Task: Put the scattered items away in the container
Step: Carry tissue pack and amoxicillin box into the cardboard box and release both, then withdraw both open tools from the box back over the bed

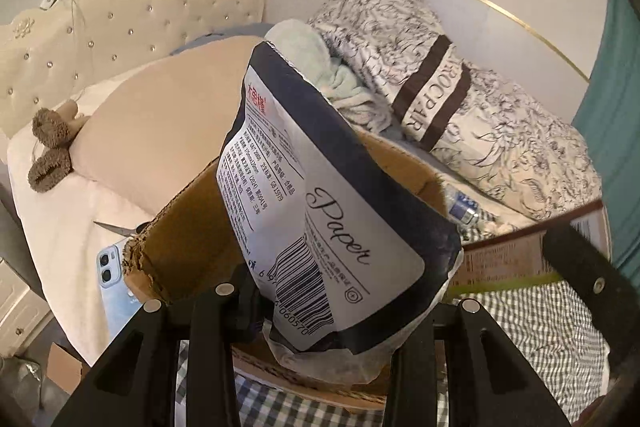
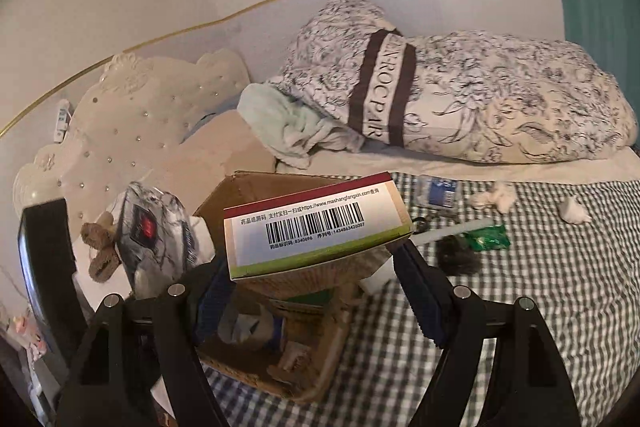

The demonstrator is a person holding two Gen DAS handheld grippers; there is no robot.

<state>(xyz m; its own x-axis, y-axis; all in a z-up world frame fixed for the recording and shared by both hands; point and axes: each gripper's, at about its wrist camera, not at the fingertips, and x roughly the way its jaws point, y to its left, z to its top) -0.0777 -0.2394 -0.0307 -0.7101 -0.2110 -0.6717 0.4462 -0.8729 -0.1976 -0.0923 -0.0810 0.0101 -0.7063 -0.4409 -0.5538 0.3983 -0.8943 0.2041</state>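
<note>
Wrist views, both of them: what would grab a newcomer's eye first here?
The dark-edged tissue pack marked "Paper", pinched in the left claw, fills the middle of its view, over the cardboard box. In the right view, a barcoded medicine box sits clamped in the right claw above the wicker basket. Behind, a floral quilt is heaped on the bed.

Your checked bed [image 2: 540,307] carries the cardboard box [image 2: 256,187]; right of it lie a brush [image 2: 456,255], green wrapper [image 2: 490,239] and tissues [image 2: 494,197].

Tufted headboard [image 1: 120,23], checked bedspread [image 2: 540,307]
</note>
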